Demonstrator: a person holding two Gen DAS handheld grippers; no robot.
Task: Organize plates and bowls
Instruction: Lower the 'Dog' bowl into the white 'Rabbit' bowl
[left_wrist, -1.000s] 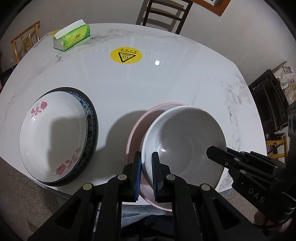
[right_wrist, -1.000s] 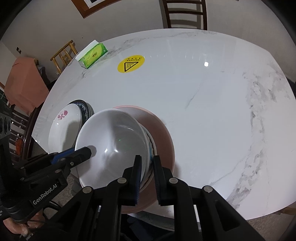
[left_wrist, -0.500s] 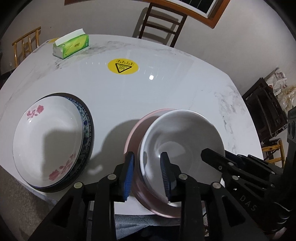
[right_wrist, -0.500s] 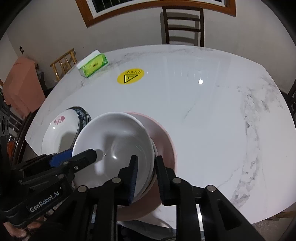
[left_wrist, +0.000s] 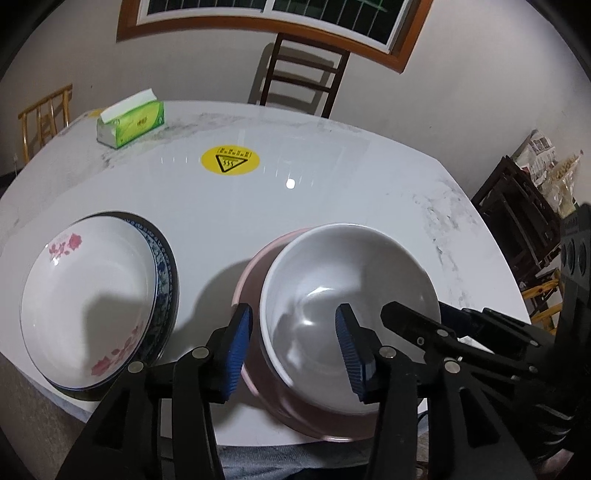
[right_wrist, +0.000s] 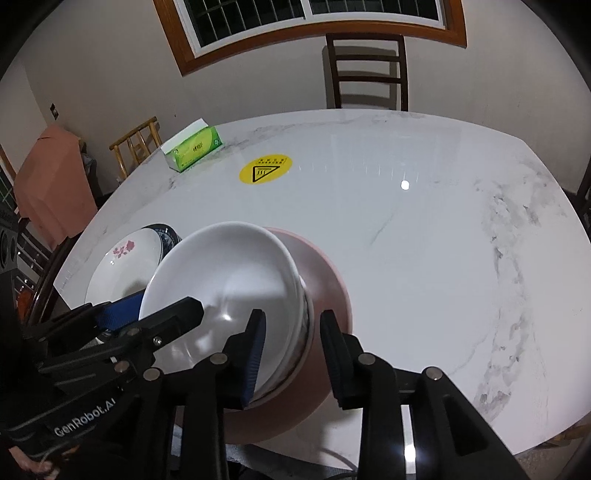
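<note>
Release looks like the step in hand: white bowl (left_wrist: 343, 291) sits nested in the pink bowl (right_wrist: 325, 280) at the table's (left_wrist: 332, 192) near edge, left gripper (left_wrist: 293, 345) and right gripper (right_wrist: 291, 350) both spread around its rim. Next, I judge, both must back clear without nudging it.

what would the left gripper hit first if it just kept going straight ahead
Most likely the white bowl: the left gripper is open, its jaws either side of the bowl's near rim, so that rim sits right ahead. The bowl is nested in the pink bowl. Depth is uncertain.
</note>
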